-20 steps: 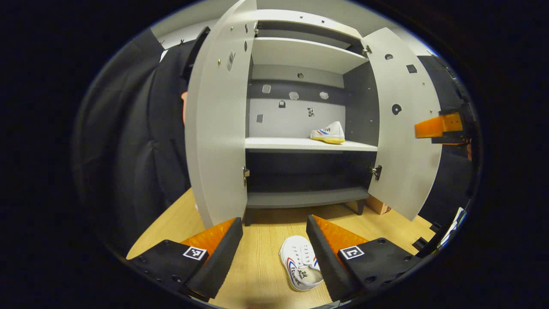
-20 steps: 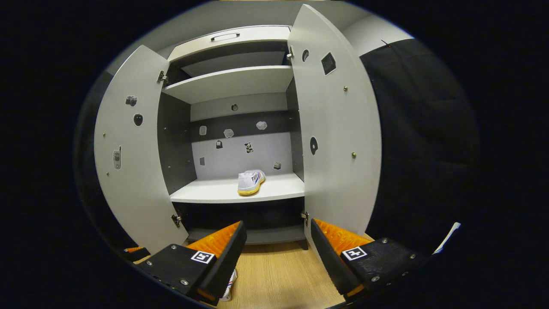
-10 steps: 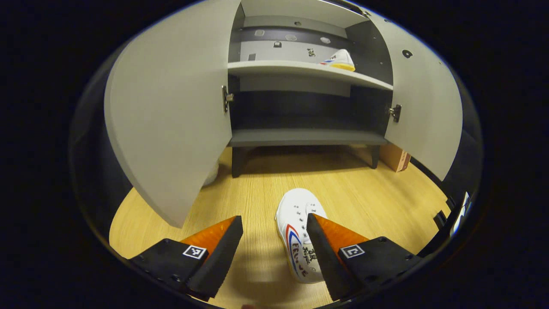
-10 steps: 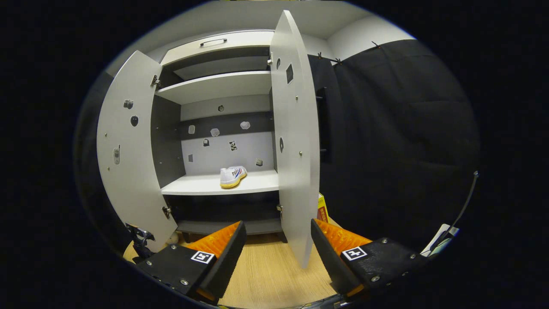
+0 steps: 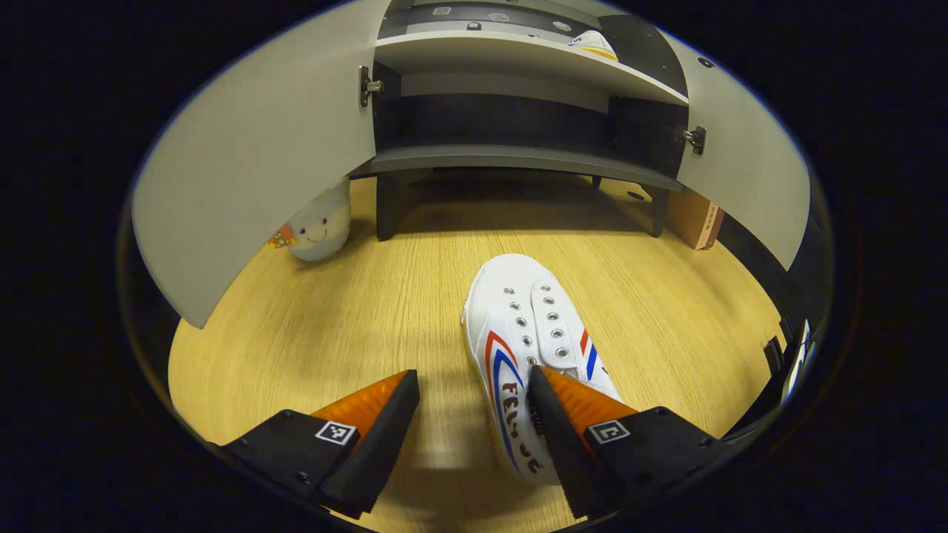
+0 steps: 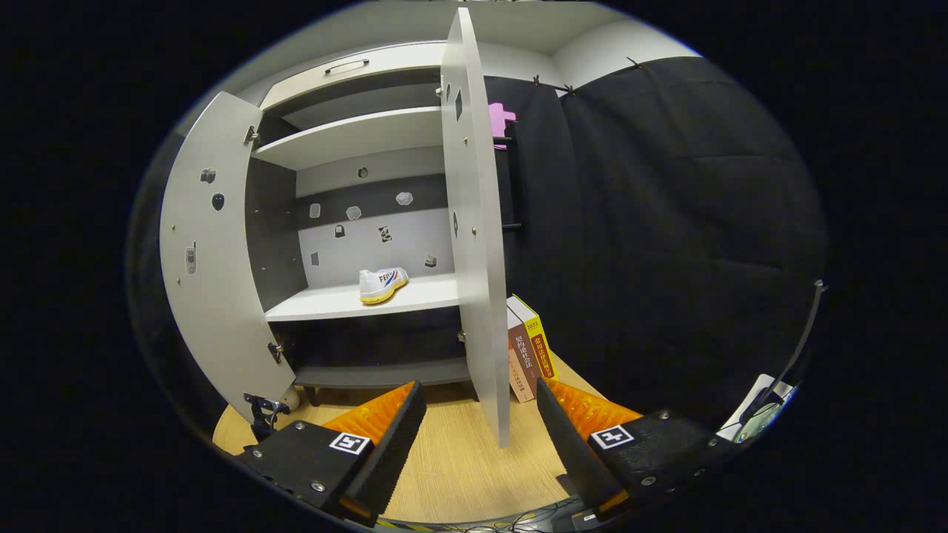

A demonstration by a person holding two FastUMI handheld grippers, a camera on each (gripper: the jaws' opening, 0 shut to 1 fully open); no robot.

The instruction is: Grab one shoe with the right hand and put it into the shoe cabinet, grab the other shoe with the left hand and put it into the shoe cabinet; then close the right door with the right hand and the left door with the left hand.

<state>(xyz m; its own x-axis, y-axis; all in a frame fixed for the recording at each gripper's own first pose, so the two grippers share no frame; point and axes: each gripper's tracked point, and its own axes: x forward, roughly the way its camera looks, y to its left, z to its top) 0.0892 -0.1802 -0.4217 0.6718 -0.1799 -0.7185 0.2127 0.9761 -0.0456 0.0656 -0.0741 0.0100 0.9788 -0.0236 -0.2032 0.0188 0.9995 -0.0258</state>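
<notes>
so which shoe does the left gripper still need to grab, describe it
Start at the open shoe cabinet; on the wooden floor before it lies a white shoe. Unlike the other shoe on the shelf, it sits just ahead of the open left gripper.

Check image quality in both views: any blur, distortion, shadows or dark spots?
Left gripper view: strong fisheye bowing of the left door; shoe on the floor sharp, the floor under the cabinet shadowed. Right gripper view: the right door is bowed; the shoe on the shelf is small but clear, the lower compartment dark.
</notes>
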